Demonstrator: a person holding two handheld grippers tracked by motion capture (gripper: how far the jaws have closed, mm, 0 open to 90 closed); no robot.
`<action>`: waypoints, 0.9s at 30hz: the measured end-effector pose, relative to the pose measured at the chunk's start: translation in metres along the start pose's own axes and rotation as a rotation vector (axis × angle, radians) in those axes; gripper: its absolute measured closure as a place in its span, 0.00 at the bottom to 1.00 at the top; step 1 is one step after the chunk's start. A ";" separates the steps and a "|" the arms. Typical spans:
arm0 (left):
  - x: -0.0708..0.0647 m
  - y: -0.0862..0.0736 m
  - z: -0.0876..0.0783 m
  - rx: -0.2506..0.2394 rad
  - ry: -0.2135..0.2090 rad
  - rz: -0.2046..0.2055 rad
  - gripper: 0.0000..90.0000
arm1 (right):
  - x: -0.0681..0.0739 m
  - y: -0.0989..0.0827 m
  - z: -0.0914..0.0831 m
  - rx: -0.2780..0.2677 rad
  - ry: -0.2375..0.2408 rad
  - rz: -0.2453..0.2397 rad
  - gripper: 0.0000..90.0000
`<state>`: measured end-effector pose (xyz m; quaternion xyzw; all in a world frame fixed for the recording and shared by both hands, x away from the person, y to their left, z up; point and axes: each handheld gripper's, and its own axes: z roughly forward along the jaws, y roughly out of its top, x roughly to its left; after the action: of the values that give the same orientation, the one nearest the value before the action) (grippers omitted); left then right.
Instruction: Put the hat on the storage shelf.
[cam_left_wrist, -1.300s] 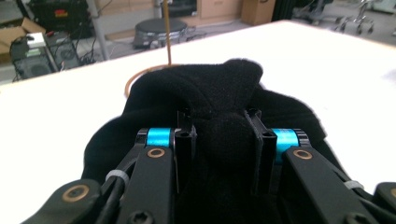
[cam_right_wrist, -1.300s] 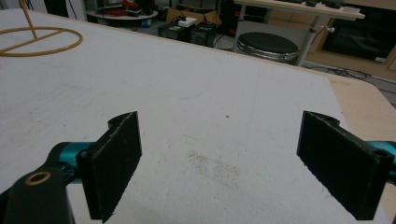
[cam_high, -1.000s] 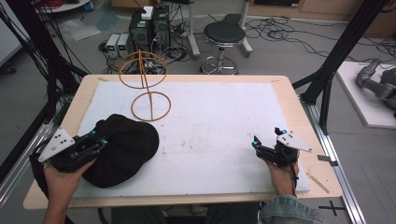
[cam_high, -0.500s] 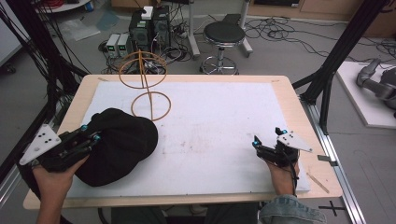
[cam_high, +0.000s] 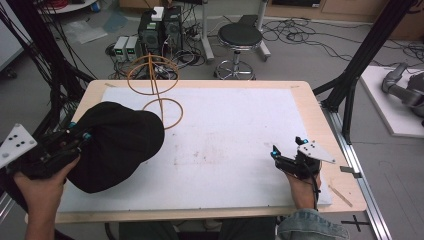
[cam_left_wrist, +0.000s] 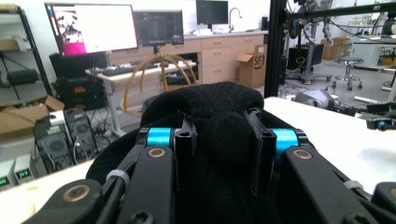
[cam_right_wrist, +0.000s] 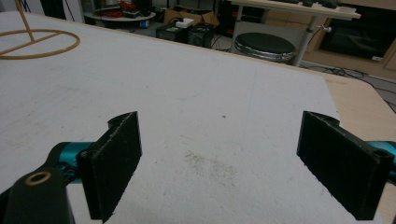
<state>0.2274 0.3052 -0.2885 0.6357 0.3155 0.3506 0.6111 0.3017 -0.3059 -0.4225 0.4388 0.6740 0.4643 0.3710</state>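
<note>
From the high view, the left hand-held gripper clamps the edge of a black cap, lifted off the white surface; a wire stand rises just beyond the cap. The right hand-held gripper rests well apart. Its own view shows its jaws spread wide over bare surface. In the left gripper view, the jaws pinch the cap's fabric.

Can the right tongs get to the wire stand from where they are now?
Probably yes: the right tongs are open and empty, and only bare white mat lies between them and the wire stand.
</note>
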 end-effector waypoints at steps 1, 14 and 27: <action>0.000 0.004 0.000 -0.006 0.003 0.002 0.77 | 0.000 0.000 0.000 0.002 0.000 0.004 0.15; 0.006 0.057 0.004 -0.083 0.000 0.047 0.77 | 0.000 0.000 0.001 0.007 0.001 0.004 0.15; 0.022 0.089 0.033 -0.142 -0.008 0.017 0.77 | -0.001 -0.001 -0.001 0.002 0.001 0.011 0.15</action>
<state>0.2646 0.3004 -0.1988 0.5948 0.2821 0.3748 0.6528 0.3011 -0.3073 -0.4228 0.4427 0.6720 0.4660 0.3677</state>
